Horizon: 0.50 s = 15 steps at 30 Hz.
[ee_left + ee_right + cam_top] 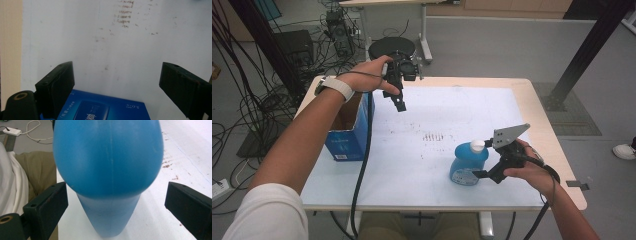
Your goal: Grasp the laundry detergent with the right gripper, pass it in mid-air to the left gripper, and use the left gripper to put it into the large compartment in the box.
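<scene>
The middle of the table (412,165) lies bare, open from far edge to near edge. A blue box (346,131) stands at the left edge, blocking that side, with the left gripper (398,102) hanging just beyond it. Near the right edge, a blue bottle (468,162) stands upright between the right gripper's (484,175) spread jaws.

the blue bottle (468,162) stands upright on the white surface (412,165), near its front edge and toward the right side, well apart from the far corners. it is a squat plastic bottle with rounded shoulders, a narrower lower body and a white cap (477,145) on top. a pale label covers its lower front. seen close in the right gripper view, the bottle (107,165) shows a faint vertical seam
</scene>
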Motion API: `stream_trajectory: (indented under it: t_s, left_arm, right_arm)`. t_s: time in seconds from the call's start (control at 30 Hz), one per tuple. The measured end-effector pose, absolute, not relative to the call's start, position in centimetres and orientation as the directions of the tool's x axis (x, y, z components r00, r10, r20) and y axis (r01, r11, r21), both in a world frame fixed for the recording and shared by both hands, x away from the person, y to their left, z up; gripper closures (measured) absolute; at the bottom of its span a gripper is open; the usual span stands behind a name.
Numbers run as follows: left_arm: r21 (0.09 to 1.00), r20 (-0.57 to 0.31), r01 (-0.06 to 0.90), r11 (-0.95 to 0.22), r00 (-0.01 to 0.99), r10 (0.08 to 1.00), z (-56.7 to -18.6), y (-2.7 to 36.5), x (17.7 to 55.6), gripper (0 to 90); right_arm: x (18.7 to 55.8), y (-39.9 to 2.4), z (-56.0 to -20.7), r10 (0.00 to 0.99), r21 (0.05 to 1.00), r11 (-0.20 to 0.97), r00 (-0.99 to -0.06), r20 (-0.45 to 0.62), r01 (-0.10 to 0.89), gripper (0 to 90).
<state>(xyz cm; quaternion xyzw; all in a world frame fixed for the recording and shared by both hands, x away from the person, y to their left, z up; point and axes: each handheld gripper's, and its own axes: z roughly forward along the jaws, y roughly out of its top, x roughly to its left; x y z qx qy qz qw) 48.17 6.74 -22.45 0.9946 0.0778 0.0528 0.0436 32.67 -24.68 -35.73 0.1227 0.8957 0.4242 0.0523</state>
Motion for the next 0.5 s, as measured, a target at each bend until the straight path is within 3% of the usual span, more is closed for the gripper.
stream_trajectory:
  t_s: [0.5]
  left_arm:
    - [0.096,0.100,0.150,-0.984,0.982,0.160,-22.43,6.80,48.13,13.3]
  right_arm:
    - [32.66,-24.55,-35.83,0.261,0.774,0.609,-0.965,0.010,0.172,4.9]
